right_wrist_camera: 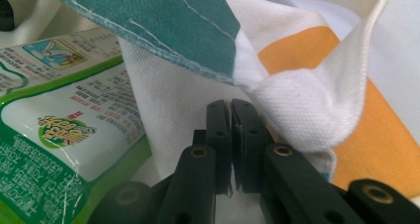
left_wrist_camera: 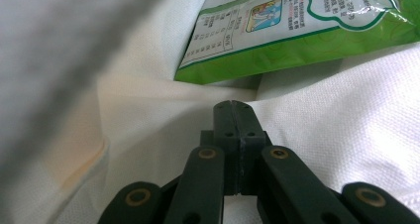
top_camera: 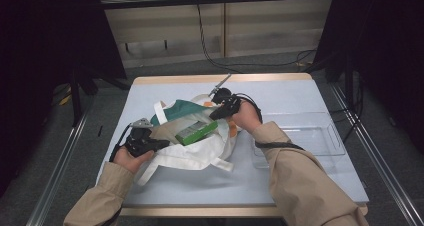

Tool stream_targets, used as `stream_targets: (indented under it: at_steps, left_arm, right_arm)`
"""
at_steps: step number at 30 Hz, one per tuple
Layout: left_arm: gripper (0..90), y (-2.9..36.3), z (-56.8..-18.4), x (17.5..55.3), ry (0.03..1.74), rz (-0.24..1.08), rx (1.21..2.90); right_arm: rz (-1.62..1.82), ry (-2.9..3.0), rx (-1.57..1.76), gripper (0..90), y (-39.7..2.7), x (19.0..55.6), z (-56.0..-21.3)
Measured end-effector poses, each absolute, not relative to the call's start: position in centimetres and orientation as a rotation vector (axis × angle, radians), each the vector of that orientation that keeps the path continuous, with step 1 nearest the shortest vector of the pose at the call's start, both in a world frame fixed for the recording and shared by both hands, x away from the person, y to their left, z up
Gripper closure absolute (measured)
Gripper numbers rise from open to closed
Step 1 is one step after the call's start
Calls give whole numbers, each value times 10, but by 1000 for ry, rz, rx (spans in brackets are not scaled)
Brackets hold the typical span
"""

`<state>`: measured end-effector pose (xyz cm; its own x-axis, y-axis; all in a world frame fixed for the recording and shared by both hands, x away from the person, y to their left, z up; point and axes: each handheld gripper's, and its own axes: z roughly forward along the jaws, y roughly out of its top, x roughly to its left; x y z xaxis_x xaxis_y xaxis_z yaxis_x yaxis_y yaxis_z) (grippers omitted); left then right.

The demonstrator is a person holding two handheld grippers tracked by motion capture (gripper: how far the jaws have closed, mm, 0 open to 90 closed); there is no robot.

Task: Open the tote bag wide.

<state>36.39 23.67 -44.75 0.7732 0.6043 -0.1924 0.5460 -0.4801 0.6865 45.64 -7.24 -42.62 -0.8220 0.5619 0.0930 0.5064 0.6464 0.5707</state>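
A pale blue-grey table [top_camera: 165, 188] with a light wooden edge carries a crumpled white cloth bag [top_camera: 192, 153] with green and orange panels, lying left of centre. Just to the right of the bag, a clear plastic tray [top_camera: 320, 131] sits flat on the tabletop.

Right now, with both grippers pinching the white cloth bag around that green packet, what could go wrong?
1. The green plastic packet sticks out of the mouth of the white cloth tote bag; tilting the bag might let it slide out.
2. The left gripper and right gripper are shut on thin fabric folds; a hard pull could slip the cloth free.
3. The clear plastic tray sits close beside the right forearm; a sweep could knock it.
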Motion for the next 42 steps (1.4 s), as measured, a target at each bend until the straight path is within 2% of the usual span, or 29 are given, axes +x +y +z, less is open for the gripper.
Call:
stream_targets:
  at_steps: [26,42]
  left_arm:
    - [900,236,-451,363,857,103,2201]
    - [887,231,-441,362,840,107,2187]
  right_arm:
    - [871,2772,891,855,-69,455,-428]
    - [911,2748,911,854,-84,442,-412]
